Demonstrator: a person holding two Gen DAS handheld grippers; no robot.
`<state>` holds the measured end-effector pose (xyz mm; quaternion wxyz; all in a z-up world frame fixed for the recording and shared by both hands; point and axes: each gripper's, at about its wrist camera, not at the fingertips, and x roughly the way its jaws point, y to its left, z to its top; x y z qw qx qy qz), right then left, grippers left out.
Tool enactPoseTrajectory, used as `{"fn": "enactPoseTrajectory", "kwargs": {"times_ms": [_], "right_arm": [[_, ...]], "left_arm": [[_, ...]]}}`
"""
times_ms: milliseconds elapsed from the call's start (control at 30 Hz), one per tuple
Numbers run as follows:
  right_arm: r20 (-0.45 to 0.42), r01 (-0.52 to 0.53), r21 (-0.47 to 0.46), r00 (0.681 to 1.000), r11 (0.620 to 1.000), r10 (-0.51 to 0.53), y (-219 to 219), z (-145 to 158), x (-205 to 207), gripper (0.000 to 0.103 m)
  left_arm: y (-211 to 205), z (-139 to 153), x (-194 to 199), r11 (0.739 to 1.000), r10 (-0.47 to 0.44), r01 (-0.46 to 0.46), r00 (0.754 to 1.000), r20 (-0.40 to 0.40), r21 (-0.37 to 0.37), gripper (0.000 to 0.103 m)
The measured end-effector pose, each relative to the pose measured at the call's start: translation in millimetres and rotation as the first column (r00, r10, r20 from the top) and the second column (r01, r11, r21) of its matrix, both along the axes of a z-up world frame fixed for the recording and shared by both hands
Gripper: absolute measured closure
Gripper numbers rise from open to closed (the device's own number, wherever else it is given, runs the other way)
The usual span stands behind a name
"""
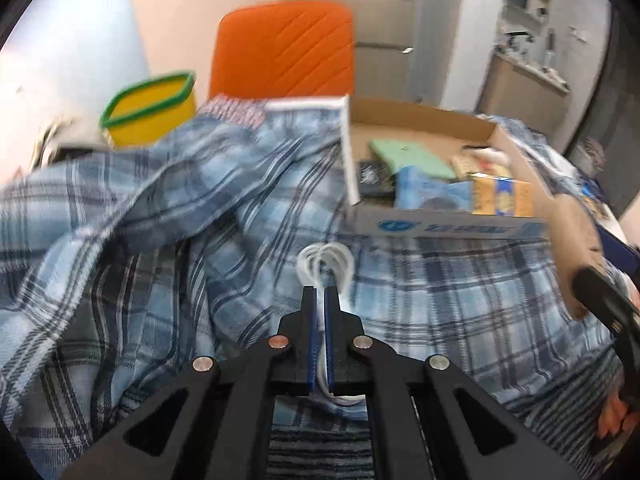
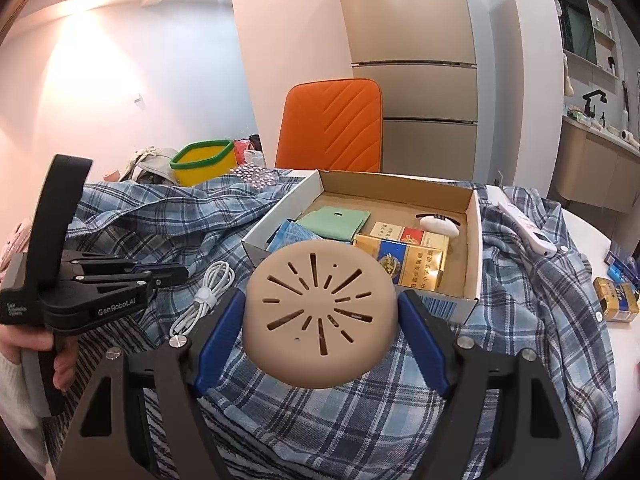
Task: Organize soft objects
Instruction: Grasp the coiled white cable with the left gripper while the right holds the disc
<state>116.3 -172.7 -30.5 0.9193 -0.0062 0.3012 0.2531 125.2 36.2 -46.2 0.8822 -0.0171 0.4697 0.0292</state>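
While the right gripper [image 2: 320,320] holds a tan slotted silicone disc [image 2: 318,316] squeezed between its blue pads just in front of the cardboard box [image 2: 474,240], probably to keep it ready for dropping in, the left gripper [image 1: 319,300] has its jaws closed on the coiled white cable [image 1: 326,264]. That cable sits pinched at its bundle above the blue plaid shirt [image 1: 160,200], a grip that keeps the loops together for carrying toward the box.
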Motion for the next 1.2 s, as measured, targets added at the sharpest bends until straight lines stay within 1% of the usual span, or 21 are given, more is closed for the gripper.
{"fn": "enactPoseTrajectory", "kwargs": {"times_ms": [67,100,200,300,367,433,467,533,567,600,633,667,700,767,900,933,1000,1100,1167,1200], "right_arm": [[0.005,-0.002,-0.002,1.000,1.000,0.002,1,0,-1,0.026],[0.005,-0.003,-0.002,1.000,1.000,0.003,1,0,-1,0.026],[0.001,-0.003,0.002,1.000,1.000,0.003,1,1,-1,0.026],[-0.005,-0.007,0.002,1.000,1.000,0.007,1,0,-1,0.026],[-0.005,-0.011,-0.001,1.000,1.000,0.011,2,0,-1,0.025],[-0.001,-0.013,-0.004,1.000,1.000,0.013,2,0,-2,0.025],[0.000,-0.013,-0.005,1.000,1.000,0.013,2,1,-2,0.025],[0.000,-0.013,-0.006,1.000,1.000,0.013,2,1,-2,0.025],[-0.001,-0.013,-0.005,1.000,1.000,0.013,2,1,-2,0.025],[-0.003,-0.012,-0.004,1.000,1.000,0.012,2,1,-2,0.025],[-0.004,-0.011,-0.003,1.000,1.000,0.011,2,1,-2,0.025],[-0.005,-0.011,-0.002,1.000,1.000,0.011,2,1,-2,0.025],[-0.006,-0.011,-0.002,1.000,1.000,0.011,1,1,-1,0.025],[-0.007,-0.011,-0.003,1.000,1.000,0.011,2,1,-2,0.025],[-0.010,-0.010,-0.006,1.000,1.000,0.010,2,0,0,0.025],[-0.010,-0.010,-0.005,1.000,1.000,0.010,1,0,0,0.025],[-0.009,-0.009,-0.003,1.000,1.000,0.009,1,0,1,0.025],[-0.009,-0.010,-0.004,1.000,1.000,0.010,1,0,1,0.025],[-0.010,-0.012,-0.006,1.000,1.000,0.012,1,0,1,0.025],[-0.010,-0.012,-0.006,1.000,1.000,0.012,1,0,1,0.025]], "left_arm": [[5,-7,7,0.999,0.006,-0.007,0.999,-0.041,-0.033,0.099],[5,-9,8,0.999,0.003,-0.005,0.999,-0.040,-0.042,0.099],[4,-13,6,0.998,-0.014,0.013,1.000,-0.003,-0.062,0.099],[1,-20,9,0.999,-0.024,0.023,1.000,-0.021,-0.048,0.099],[0,-19,9,0.998,-0.029,0.028,1.000,-0.007,-0.051,0.099],[1,-19,11,0.997,-0.030,0.029,0.999,-0.013,-0.068,0.097],[2,-20,11,0.996,-0.028,0.027,1.000,-0.013,-0.083,0.094],[3,-20,12,0.996,-0.024,0.024,1.000,-0.006,-0.085,0.084],[2,-19,11,0.997,-0.025,0.025,1.000,0.004,-0.070,0.073],[1,-19,10,0.998,-0.026,0.027,1.000,0.016,-0.055,0.058],[-1,-18,8,0.999,-0.030,0.031,0.999,0.038,-0.036,0.049],[-2,-16,6,0.999,-0.035,0.036,0.998,0.060,-0.022,0.035],[-4,-14,3,0.999,-0.041,0.042,0.996,0.080,-0.015,0.033],[-8,-11,1,0.999,-0.053,0.053,0.994,0.093,0.006,0.033],[-12,-13,2,0.998,-0.069,0.068,0.995,0.075,0.017,0.034],[-12,-14,2,0.998,-0.070,0.070,0.995,0.065,0.006,0.036],[-9,-18,6,0.998,-0.057,0.058,0.998,0.035,-0.015,0.055],[-3,-25,11,0.997,-0.051,0.050,0.999,-0.007,-0.065,0.057],[-3,-27,12,0.997,-0.046,0.045,0.999,-0.014,-0.059,0.057],[-4,-28,12,0.997,-0.050,0.049,0.999,-0.018,-0.056,0.059]]}}
